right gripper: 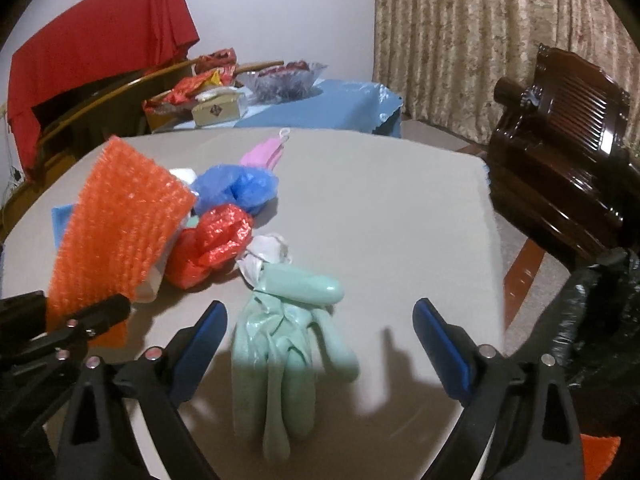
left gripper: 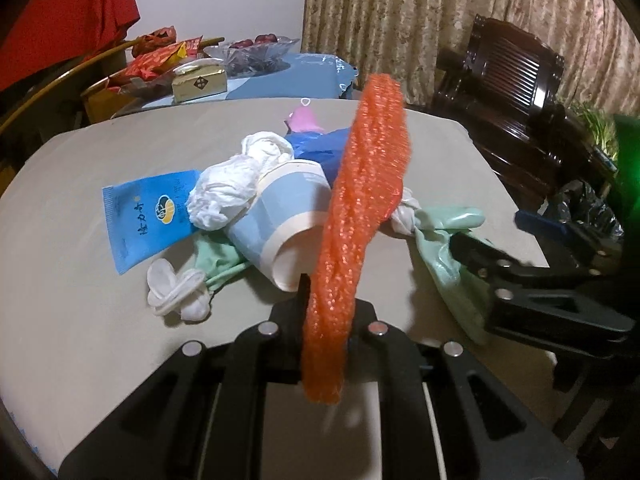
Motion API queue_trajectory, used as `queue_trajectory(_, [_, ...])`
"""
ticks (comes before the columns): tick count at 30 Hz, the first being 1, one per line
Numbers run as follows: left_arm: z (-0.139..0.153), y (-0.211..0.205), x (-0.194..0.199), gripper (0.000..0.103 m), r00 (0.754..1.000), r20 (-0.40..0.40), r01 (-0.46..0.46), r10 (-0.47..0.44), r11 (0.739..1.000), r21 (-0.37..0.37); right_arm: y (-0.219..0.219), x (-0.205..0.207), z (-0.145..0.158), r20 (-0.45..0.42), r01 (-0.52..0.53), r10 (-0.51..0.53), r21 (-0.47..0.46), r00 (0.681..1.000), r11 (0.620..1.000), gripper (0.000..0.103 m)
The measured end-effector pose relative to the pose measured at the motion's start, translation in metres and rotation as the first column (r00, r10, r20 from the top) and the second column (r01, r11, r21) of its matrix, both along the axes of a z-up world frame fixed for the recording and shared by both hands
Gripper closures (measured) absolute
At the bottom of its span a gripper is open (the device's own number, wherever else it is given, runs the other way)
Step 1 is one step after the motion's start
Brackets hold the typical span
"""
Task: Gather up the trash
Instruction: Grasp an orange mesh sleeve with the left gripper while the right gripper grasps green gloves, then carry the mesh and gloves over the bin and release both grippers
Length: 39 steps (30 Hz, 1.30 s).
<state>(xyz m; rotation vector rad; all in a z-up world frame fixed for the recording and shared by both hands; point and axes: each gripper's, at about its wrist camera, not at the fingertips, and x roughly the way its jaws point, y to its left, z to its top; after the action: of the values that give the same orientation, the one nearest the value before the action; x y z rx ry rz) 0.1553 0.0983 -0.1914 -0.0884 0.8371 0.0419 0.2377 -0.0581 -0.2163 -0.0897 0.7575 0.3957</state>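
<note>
My left gripper [left gripper: 323, 320] is shut on an orange bubble-wrap strip [left gripper: 360, 208] and holds it upright above the grey table [left gripper: 80, 320]; the strip also shows in the right wrist view [right gripper: 120, 232]. Behind the strip lies a trash pile: a blue-and-white paper cup [left gripper: 280, 224], white crumpled tissue [left gripper: 228, 188], a blue packet [left gripper: 144, 216], a blue plastic bag [right gripper: 240, 188] and a red plastic bag [right gripper: 216, 244]. My right gripper [right gripper: 320, 320] is open, its fingers either side of a mint-green rubber glove [right gripper: 288, 352] lying on the table.
A black trash bag [right gripper: 600, 320] hangs off the table's right edge. A dark wooden chair [right gripper: 560, 160] stands at the right. A pink item [right gripper: 264, 152] lies farther back. A blue-clothed side table [right gripper: 320, 104] holds boxes and a glass bowl.
</note>
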Motion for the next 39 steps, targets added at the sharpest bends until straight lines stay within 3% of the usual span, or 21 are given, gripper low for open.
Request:
queue_trajectory(5, [0.001, 0.005, 0.000, 0.091, 1.000, 0.001, -0.001, 0.001, 1.000, -0.010, 0.009, 0.016, -0.015, -0.065, -0.013, 0.012, -0.018, 0.998, 1.000, 0.012])
queue_trajectory(8, [0.002, 0.006, 0.001, 0.091, 1.000, 0.004, 0.000, 0.000, 1.000, -0.017, 0.013, 0.021, -0.020, -0.105, -0.041, 0.039, -0.011, 0.994, 0.999, 0.024])
queue_trajectory(11, [0.002, 0.004, 0.001, 0.091, 1.000, 0.002, 0.006, -0.006, 1.000, -0.019, 0.017, 0.017, -0.021, -0.113, -0.075, 0.074, -0.005, 0.991, 0.997, 0.046])
queue_trajectory(13, [0.002, 0.002, 0.001, 0.091, 1.000, 0.004, 0.009, -0.009, 1.000, -0.021, 0.017, 0.013, -0.020, -0.124, -0.102, 0.103, 0.013, 0.987, 0.995, 0.066])
queue_trajectory(16, [0.004, -0.001, 0.000, 0.091, 1.000, 0.010, 0.013, -0.013, 1.000, -0.021, 0.013, 0.007, -0.014, -0.133, -0.107, 0.111, 0.038, 0.985, 0.994, 0.077])
queue_trajectory(19, [0.009, -0.005, -0.002, 0.091, 1.000, 0.019, 0.020, -0.020, 1.000, -0.020, 0.006, 0.001, -0.004, -0.118, -0.099, 0.104, 0.054, 0.987, 0.994, 0.081])
queue_trajectory(39, [0.070, -0.058, -0.014, 0.091, 0.981, 0.142, 0.142, -0.133, 0.988, -0.055, -0.082, -0.053, 0.097, 0.074, 0.036, -0.047, 0.151, 0.996, 0.988, 0.081])
